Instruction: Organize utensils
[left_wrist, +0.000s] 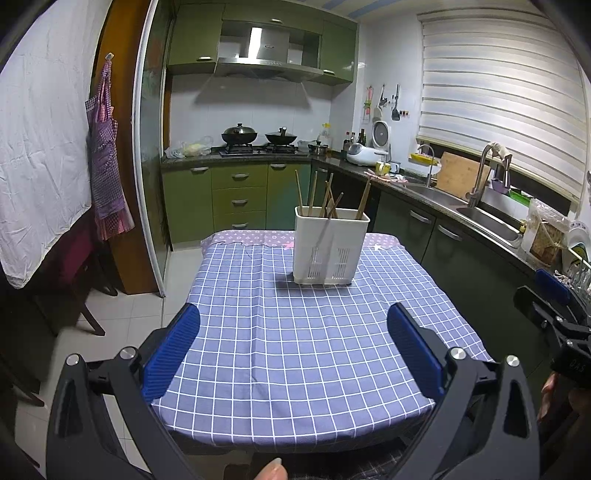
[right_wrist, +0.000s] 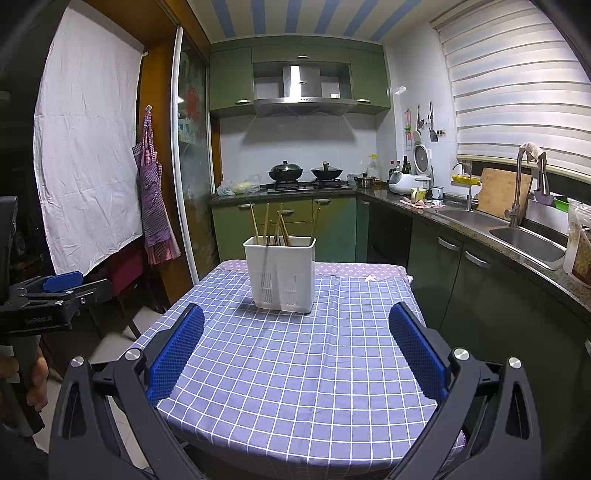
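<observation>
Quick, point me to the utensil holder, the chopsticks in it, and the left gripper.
utensil holder (left_wrist: 330, 243), left wrist view, front wall.
chopsticks (left_wrist: 312, 194), left wrist view, shaft above rim.
left gripper (left_wrist: 293, 349), left wrist view, between open fingertips.

I see a blue checked tablecloth (left_wrist: 314, 332) over the table, two black woks (left_wrist: 239, 133) on the gas hob beneath a steel extractor hood (left_wrist: 264, 55), a purple gingham apron (right_wrist: 153, 192) hanging left, and a wooden cutting board (right_wrist: 504, 192) leaning beside the steel sink (right_wrist: 524, 240).

One white utensil holder (left_wrist: 330, 246) on one table with a blue checked tablecloth (left_wrist: 295, 350); about six wooden chopsticks (left_wrist: 312, 194) standing in it, the exact number hard to tell; two woks (left_wrist: 239, 133) on the stove; one wooden cutting board (left_wrist: 460, 173).
</observation>
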